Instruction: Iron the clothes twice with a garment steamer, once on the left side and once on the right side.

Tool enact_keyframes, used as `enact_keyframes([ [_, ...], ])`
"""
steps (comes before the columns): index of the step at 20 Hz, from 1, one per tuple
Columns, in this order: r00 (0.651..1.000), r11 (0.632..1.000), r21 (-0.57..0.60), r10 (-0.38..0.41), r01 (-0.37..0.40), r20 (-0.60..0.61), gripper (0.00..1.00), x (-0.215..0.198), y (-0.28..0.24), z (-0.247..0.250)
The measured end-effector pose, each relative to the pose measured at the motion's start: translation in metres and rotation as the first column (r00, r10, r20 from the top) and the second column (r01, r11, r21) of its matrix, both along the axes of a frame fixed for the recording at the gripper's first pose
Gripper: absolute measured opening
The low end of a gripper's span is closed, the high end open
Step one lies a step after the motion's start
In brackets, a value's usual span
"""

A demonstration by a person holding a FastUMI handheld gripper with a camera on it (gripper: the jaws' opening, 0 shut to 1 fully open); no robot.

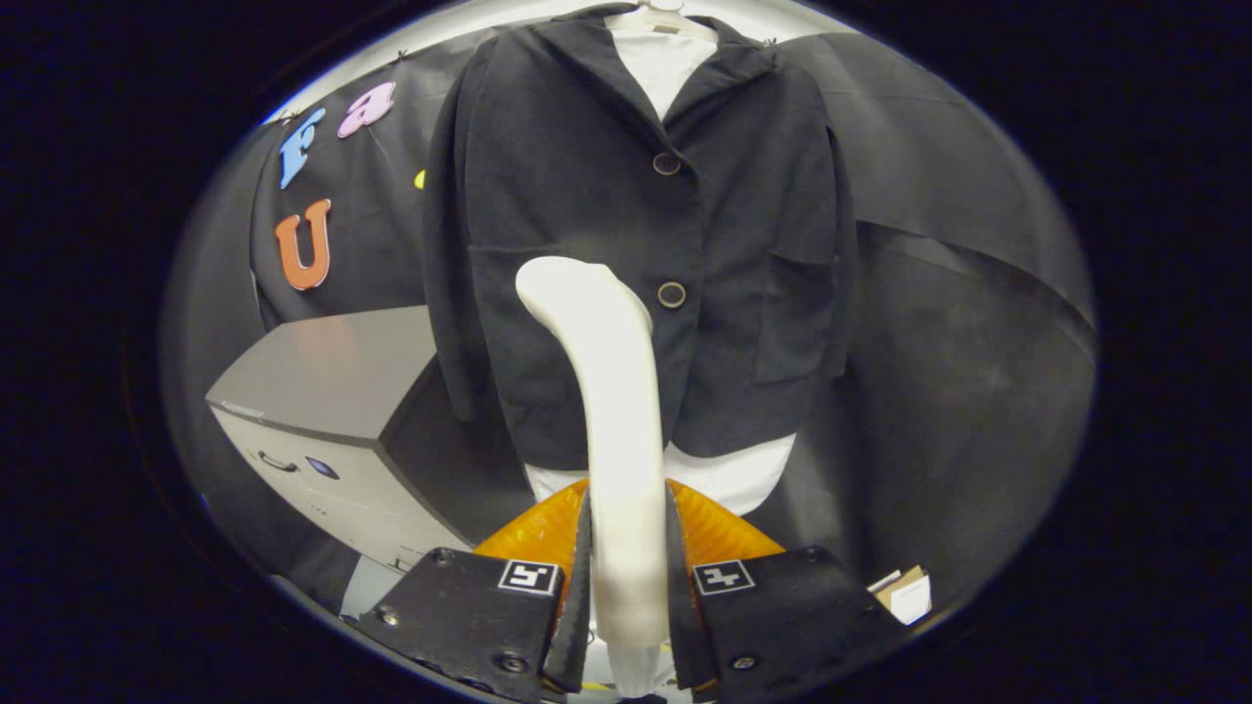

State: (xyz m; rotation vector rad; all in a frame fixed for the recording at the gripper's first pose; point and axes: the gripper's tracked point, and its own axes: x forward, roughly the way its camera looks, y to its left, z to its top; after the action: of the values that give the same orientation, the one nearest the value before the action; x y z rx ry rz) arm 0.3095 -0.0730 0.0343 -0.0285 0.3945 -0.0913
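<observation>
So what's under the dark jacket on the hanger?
A white garment shows at the jacket collar and below its hem. Its middle is covered by the buttoned front. The gripper is shut on the steamer handle.

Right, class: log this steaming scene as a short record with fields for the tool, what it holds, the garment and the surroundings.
tool: shut on the white curved plastic steamer
steamer: between the fingers, its head at the jacket's front, beside the lower button
garment: black buttoned jacket over a white shirt, hanging
surroundings: grey drawer cabinet beside the jacket
</observation>
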Motion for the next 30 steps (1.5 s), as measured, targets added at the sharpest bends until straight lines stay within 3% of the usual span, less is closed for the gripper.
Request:
enact_keyframes([
  [10, 0.995, 1.0, -0.016, -0.003, 0.001, -0.097, 0.37, -0.004, -0.003, -0.051],
  [16, 0.995, 1.0, -0.003, 0.001, -0.001, -0.102, 0.37, -0.007, -0.004, -0.053],
  [23, 1.0, 0.997, 0.077, -0.018, 0.018, -0.011, 0.37, -0.015, -0.009, -0.012],
  [30, 0.99, 0.986, 0.149, -0.09, 0.074, 0.108, 0.37, -0.039, -0.063, 0.061],
])
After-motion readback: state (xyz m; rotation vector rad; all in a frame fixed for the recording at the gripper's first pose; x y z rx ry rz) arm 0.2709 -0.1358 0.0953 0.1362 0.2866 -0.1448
